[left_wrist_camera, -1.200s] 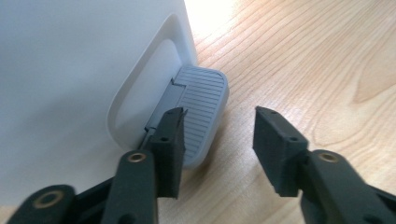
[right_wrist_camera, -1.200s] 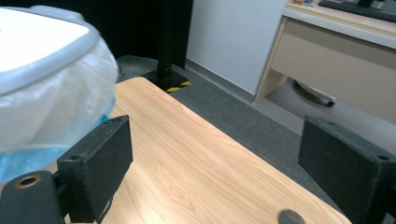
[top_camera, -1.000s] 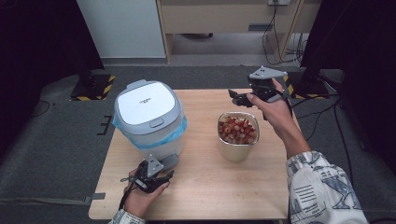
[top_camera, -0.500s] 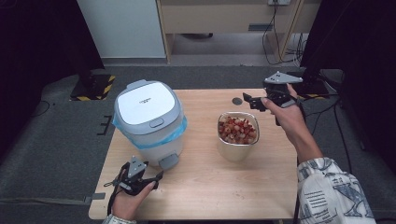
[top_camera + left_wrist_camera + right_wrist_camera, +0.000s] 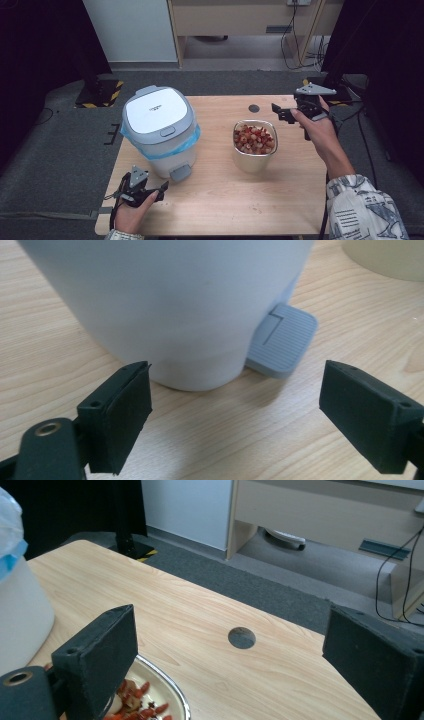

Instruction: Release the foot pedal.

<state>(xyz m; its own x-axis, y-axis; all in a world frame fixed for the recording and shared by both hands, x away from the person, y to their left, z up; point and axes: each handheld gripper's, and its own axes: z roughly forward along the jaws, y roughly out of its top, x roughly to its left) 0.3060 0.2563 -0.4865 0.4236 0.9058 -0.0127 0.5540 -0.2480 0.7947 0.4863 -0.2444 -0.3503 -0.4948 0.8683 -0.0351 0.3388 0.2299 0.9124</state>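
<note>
A: where's the bin (image 5: 159,131) rn?

B: left side of tabletop (image 5: 215,210). Left tongs (image 5: 161,190) just opened wide by its pedal (image 5: 180,173), nothing between. Right tongs (image 5: 278,112) open too, w/ nothing held, above bowl (image 5: 254,163).

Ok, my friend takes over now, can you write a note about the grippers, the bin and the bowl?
Left gripper: open, holding nothing, low at the near left by the bin, its jaws have just been opening, aimed at the pedal.
Right gripper: open, holding nothing, raised beyond the bowl.
Bin: lid shut, blue liner showing.
Bowl: full of red and pale scraps, beside the bin, apart from it.
Done: nothing emptied.
Left, likely: press pedal, tip bowl into bin.
</note>
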